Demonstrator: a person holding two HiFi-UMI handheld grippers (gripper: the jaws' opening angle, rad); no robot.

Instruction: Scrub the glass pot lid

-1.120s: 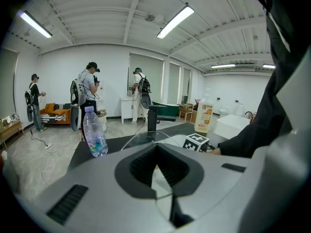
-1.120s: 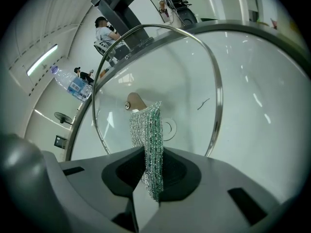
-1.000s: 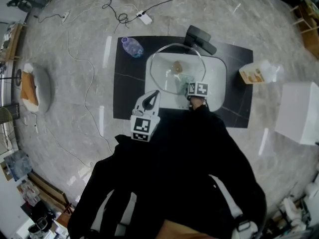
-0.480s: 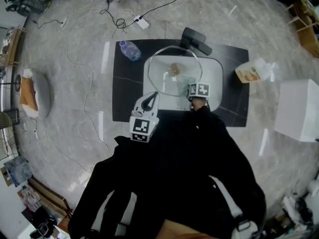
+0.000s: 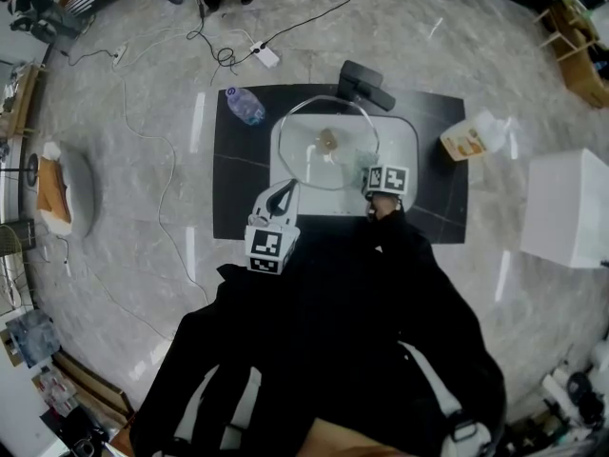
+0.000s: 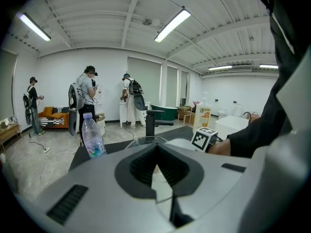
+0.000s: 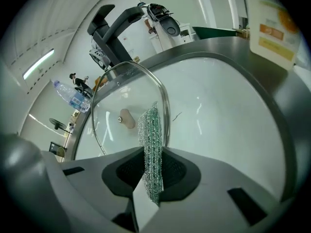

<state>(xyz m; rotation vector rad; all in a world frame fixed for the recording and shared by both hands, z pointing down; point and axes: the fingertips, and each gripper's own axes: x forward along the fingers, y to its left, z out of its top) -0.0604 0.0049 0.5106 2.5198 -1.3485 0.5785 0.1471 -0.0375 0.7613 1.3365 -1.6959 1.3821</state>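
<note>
The glass pot lid (image 5: 327,142) leans in the white sink (image 5: 404,150), its knob (image 7: 127,119) facing me. My right gripper (image 5: 373,181) is at the lid's near right rim, shut on a green mesh scrub pad (image 7: 151,141) that stands on edge between the jaws, close against the lid's metal rim (image 7: 166,111). My left gripper (image 5: 286,190) hovers over the sink's near left edge, off the lid, jaws shut with nothing in them. In the left gripper view, that gripper (image 6: 156,166) points across the sink.
The sink sits in a black mat (image 5: 243,165). A black faucet (image 5: 364,84) stands behind it, a water bottle (image 5: 245,106) at the back left, a soap bottle (image 5: 469,137) to the right. A white box (image 5: 569,209) and floor cables (image 5: 228,36) lie around. People stand far off (image 6: 85,101).
My right gripper with the scrub pad has slid to the right, from over the lid's glass to its right rim. The left gripper has stayed put.
</note>
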